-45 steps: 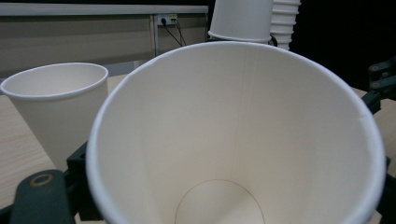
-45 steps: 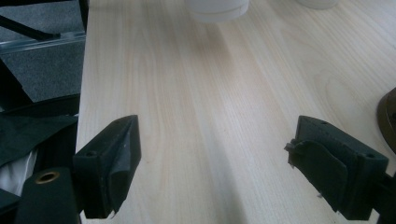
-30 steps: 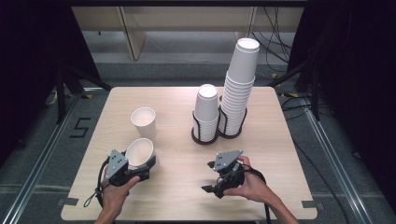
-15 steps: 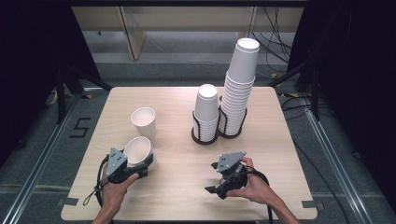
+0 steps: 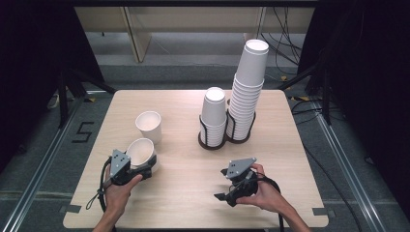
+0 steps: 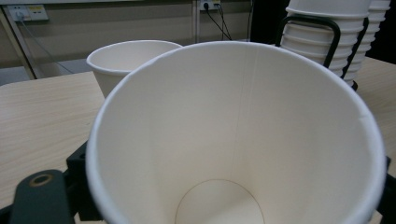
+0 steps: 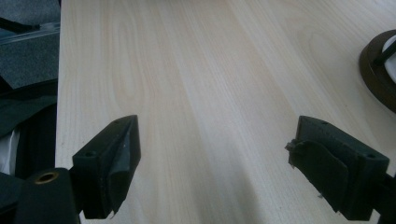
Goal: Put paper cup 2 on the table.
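Down at the near left of the table (image 5: 193, 198), the left gripper (image 5: 145, 166) has its jaws clamped on a white paper cup (image 5: 140, 151), which is tipped so that its open mouth faces up and back toward the person. In the left gripper view that held cup (image 6: 233, 140) takes up most of the frame, its bare inside and round bottom plain to see, with the black jaws pressed against its wall at either side. Just beyond it a second paper cup (image 5: 149, 125) stands upright on the wood, close to the held one; whether the two touch cannot be told. Farther right, two stacks of cups sit in a black wire holder (image 5: 212, 137): a short stack (image 5: 213, 110) and, beside it, a tall stack (image 5: 249, 82). At the near right the right gripper (image 5: 223, 195) rests in the person's hand just above the table, well apart from the cups. The right gripper view shows its jaws spread wide with bare tabletop between them and the holder's dark base (image 7: 376, 70) at the far right edge.
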{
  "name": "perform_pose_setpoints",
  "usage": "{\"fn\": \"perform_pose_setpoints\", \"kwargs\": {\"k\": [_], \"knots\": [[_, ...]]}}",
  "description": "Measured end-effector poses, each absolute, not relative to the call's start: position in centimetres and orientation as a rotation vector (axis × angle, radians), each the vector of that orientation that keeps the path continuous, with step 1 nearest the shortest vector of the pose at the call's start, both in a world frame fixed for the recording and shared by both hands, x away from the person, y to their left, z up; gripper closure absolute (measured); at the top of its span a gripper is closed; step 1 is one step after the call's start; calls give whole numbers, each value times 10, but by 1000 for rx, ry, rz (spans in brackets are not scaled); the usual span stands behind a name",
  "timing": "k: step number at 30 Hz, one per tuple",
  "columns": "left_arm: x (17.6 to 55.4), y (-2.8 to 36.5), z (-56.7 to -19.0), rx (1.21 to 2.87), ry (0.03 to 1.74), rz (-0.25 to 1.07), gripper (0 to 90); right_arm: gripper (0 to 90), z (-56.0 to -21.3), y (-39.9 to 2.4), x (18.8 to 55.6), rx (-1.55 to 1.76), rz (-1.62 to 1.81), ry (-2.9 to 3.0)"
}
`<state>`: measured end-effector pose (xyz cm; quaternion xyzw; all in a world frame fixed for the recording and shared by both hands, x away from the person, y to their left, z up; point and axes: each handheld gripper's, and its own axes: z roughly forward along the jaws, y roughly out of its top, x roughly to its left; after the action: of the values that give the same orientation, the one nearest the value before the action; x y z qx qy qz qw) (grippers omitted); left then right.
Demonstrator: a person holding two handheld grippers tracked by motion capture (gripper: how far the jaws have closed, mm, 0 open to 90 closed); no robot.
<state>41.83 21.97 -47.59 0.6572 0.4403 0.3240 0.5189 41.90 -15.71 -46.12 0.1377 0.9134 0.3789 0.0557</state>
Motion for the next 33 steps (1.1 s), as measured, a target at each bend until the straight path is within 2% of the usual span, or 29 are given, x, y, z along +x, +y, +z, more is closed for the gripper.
{"fn": "perform_pose_setpoints", "kwargs": {"k": [9,33], "knots": [[431,235,-476,1597,1100,821,138,164,-463,-158,419,418,1142,2774],[465,257,-485,1623,1218,837,131,166,-464,-158,419,421,1138,2783]]}}
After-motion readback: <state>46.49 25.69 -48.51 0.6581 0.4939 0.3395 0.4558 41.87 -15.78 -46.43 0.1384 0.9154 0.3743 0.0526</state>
